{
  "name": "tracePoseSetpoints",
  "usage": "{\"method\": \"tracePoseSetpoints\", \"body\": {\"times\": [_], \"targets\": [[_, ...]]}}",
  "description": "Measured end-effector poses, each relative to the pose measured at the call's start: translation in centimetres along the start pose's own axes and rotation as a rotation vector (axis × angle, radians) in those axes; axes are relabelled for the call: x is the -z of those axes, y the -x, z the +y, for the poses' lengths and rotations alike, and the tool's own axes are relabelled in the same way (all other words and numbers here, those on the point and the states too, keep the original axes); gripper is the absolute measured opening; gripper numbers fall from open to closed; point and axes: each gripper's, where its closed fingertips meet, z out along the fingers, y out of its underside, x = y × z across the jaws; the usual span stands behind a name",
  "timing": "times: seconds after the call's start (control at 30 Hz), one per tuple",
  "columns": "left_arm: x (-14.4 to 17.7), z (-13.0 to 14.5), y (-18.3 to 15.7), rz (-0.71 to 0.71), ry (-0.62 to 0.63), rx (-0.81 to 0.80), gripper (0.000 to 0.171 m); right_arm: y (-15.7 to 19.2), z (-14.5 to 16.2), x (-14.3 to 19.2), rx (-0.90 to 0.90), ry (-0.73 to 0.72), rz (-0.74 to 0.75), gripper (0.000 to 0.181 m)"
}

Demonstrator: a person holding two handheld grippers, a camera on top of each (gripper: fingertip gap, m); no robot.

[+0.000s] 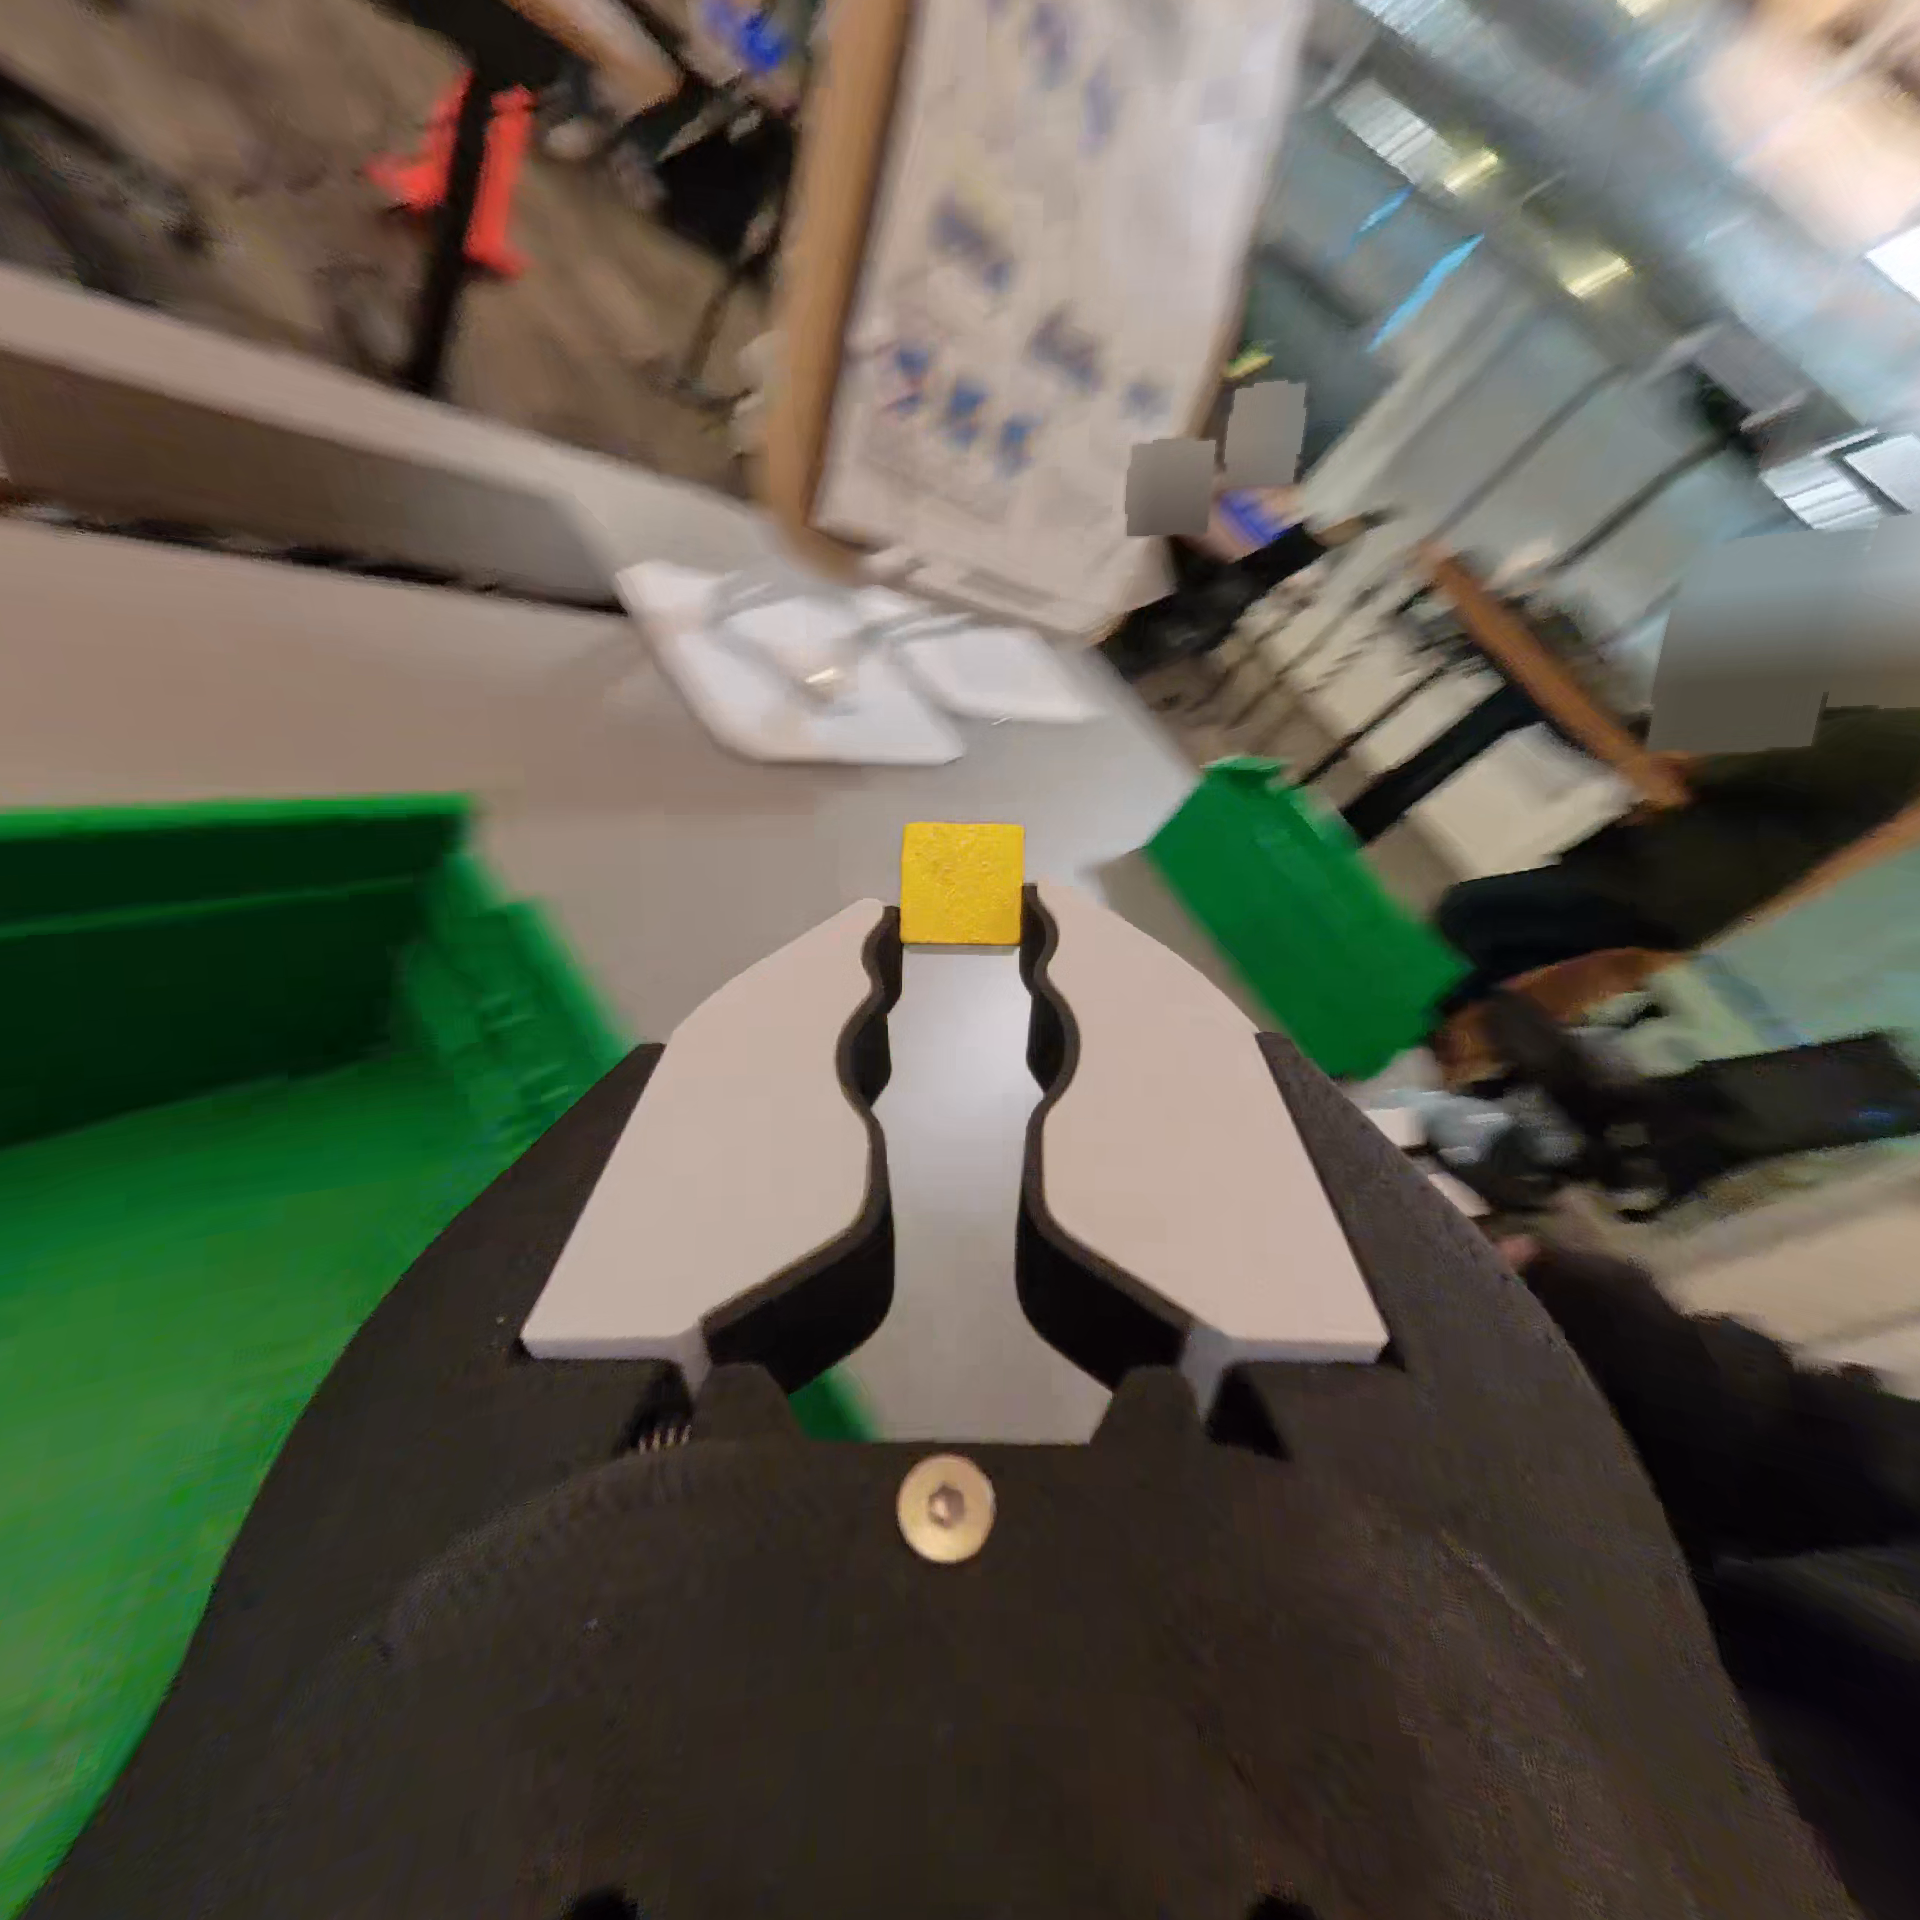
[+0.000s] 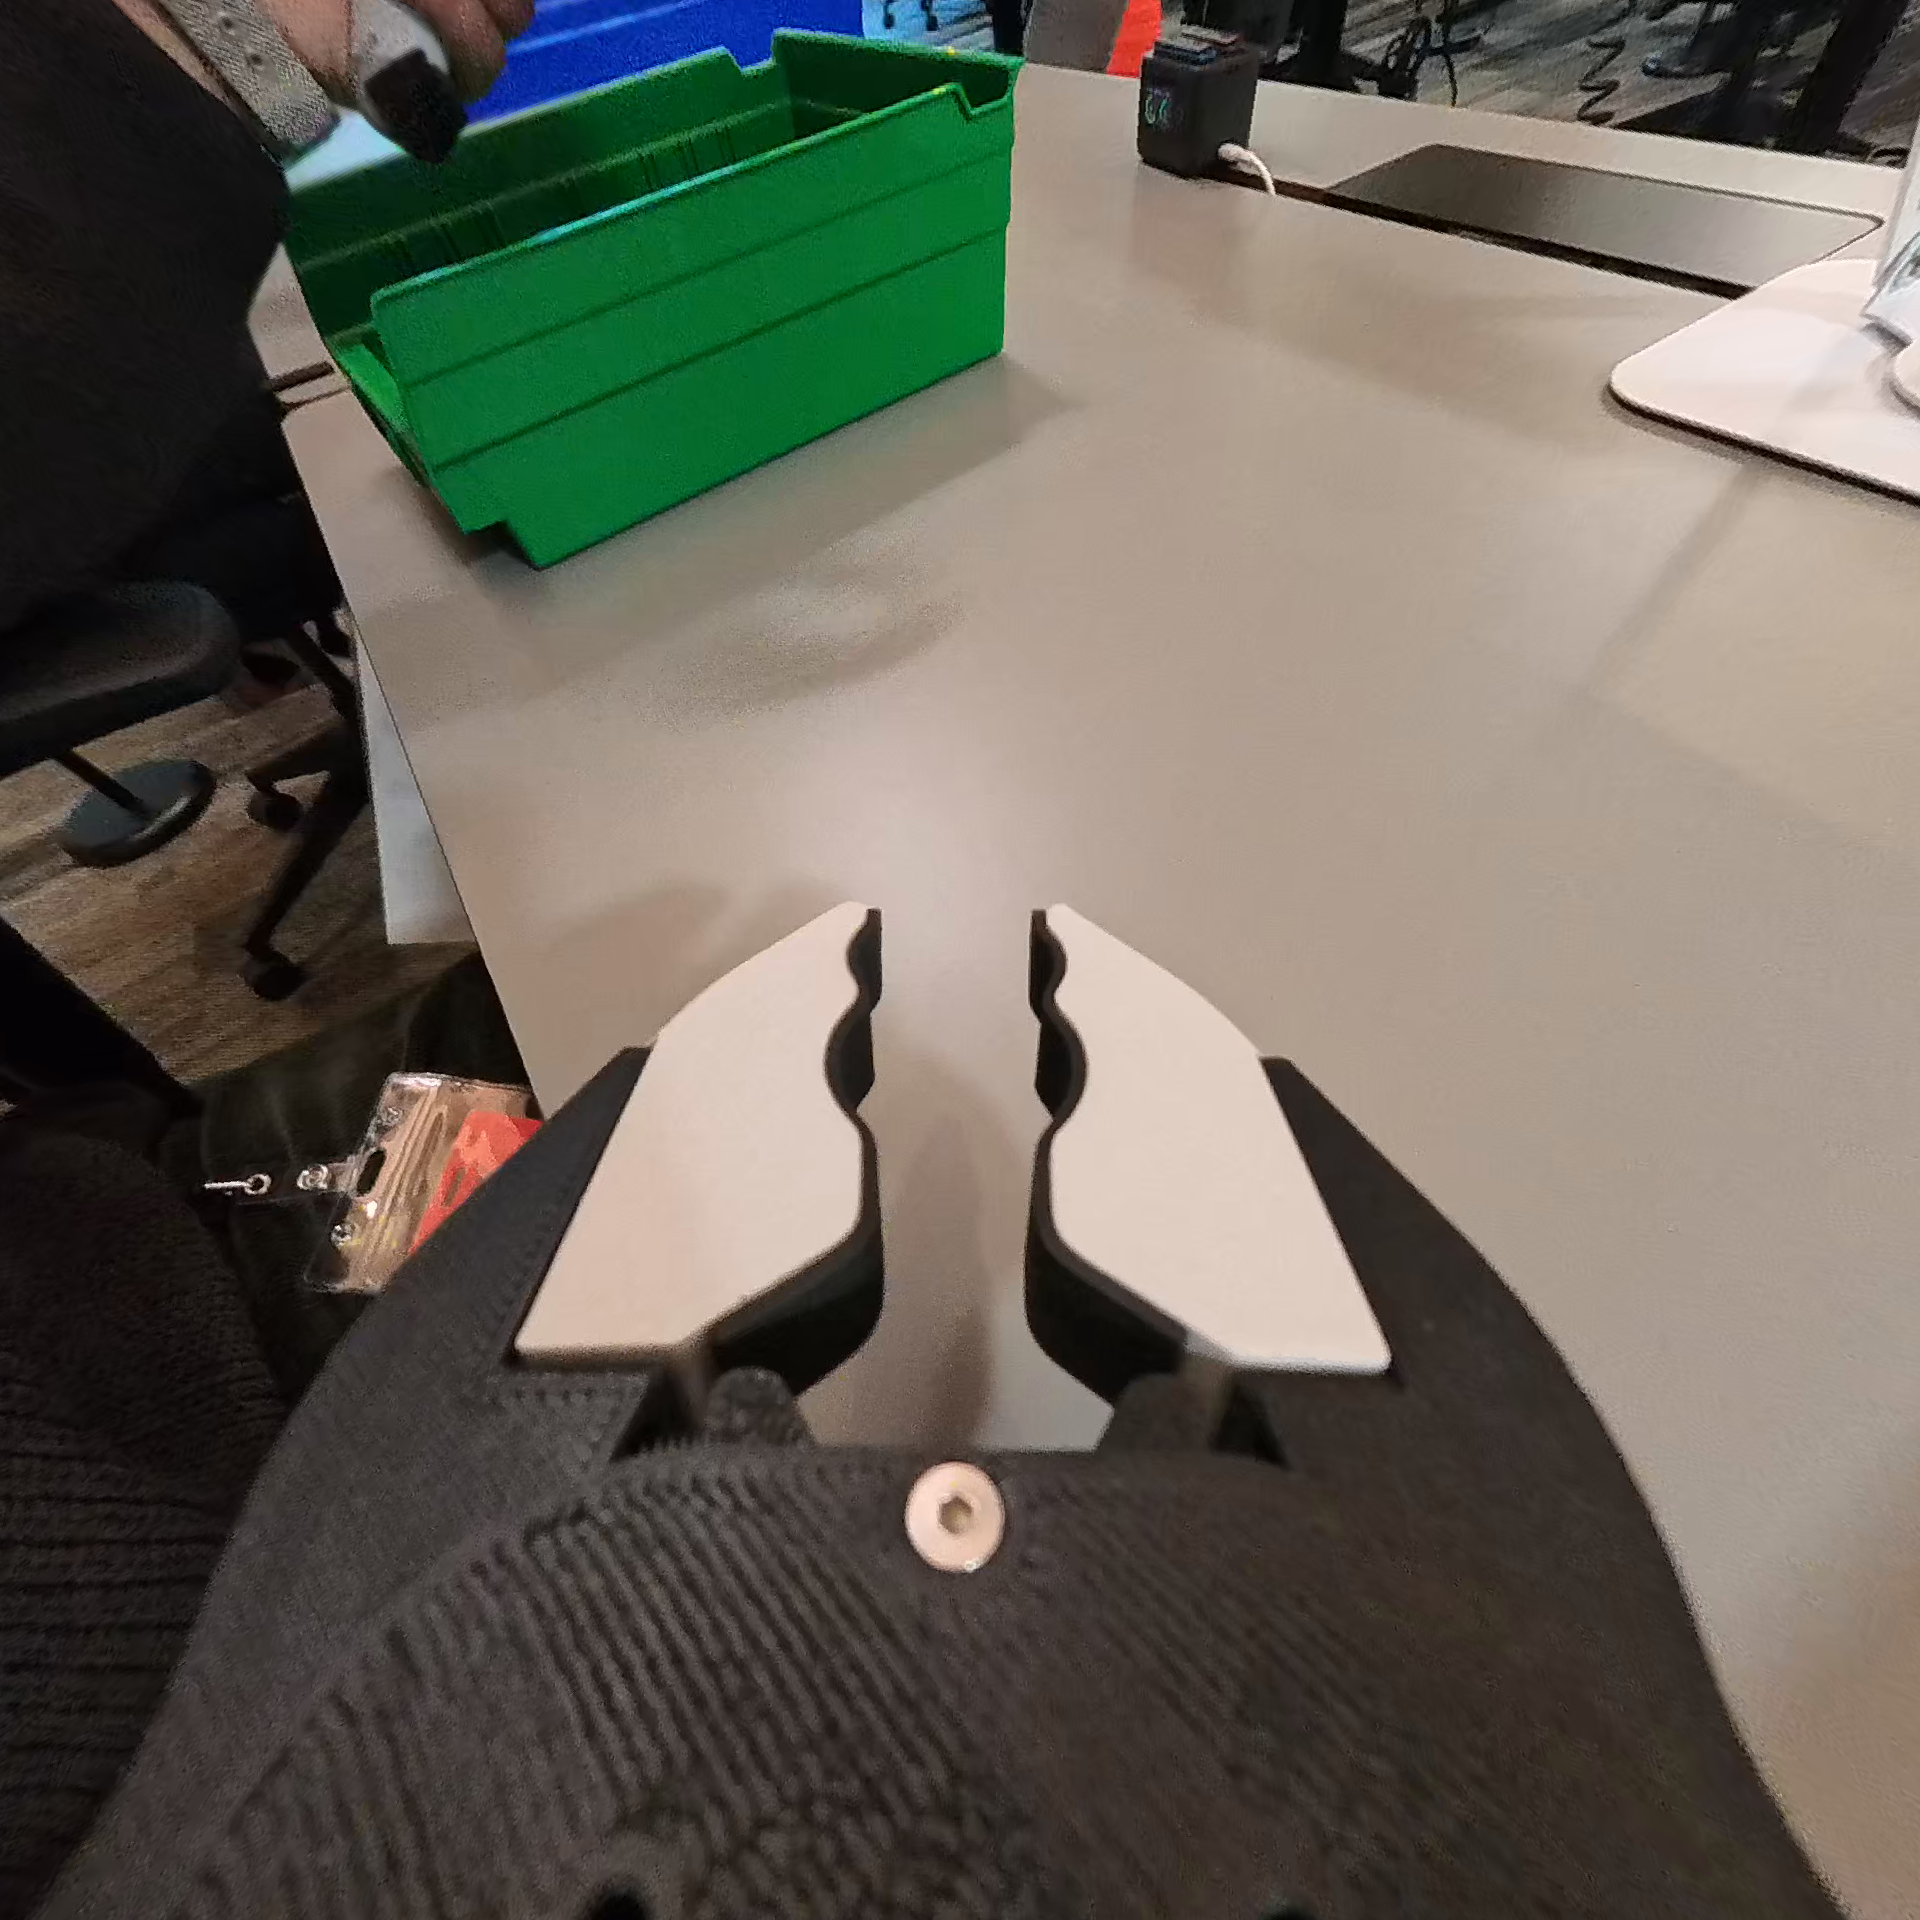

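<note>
My left gripper [image 1: 961, 920] is shut on a small yellow cube [image 1: 962, 883], pinched at the fingertips and held up in the air beside a green bin [image 1: 208, 1039] at the left. A second green bin [image 1: 1309, 914] lies farther off to the right. That view is motion-blurred. My right gripper [image 2: 956, 920] is open and empty, low over the grey table [image 2: 1247, 675] near its front edge. In the right wrist view the stacked green bins [image 2: 675, 312] stand at the far left of the table, with the other gripper [image 2: 405, 78] held in a hand above them.
A white flat stand base [image 2: 1766, 384] sits at the table's right, also showing in the left wrist view [image 1: 831, 675]. A small dark device [image 2: 1195, 109] with a cable stands at the back. A black office chair [image 2: 135, 707] is left of the table. A clear badge holder [image 2: 384, 1184] hangs near me.
</note>
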Motion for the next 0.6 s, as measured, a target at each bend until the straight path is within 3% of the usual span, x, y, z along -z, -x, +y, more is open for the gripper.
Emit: {"method": "tracePoseSetpoints", "body": {"times": [0.1,0.2,0.3,0.47,0.6], "targets": [[-2.1,0.1,-6.9,0.236,-0.015,0.023,0.023,-0.2,-1.0,0.1,-0.039,-0.046,-0.014,0.032],[-5.3,3.7,-14.2,0.439,0.085,-0.028,0.023,-0.2,-2.6,0.7,-0.11,-0.129,-0.054,0.034],[-8.8,7.7,-19.5,0.616,0.104,0.092,0.023,-0.2,-3.9,1.4,-0.275,-0.197,-0.156,0.037],[-14.0,16.0,-20.9,0.682,0.169,0.447,0.022,-0.9,-5.6,3.2,-0.647,-0.312,-0.367,0.035],[-15.4,18.0,-20.7,0.703,0.192,0.587,0.022,-2.5,-6.1,4.5,-0.734,-0.384,-0.379,0.031]]}}
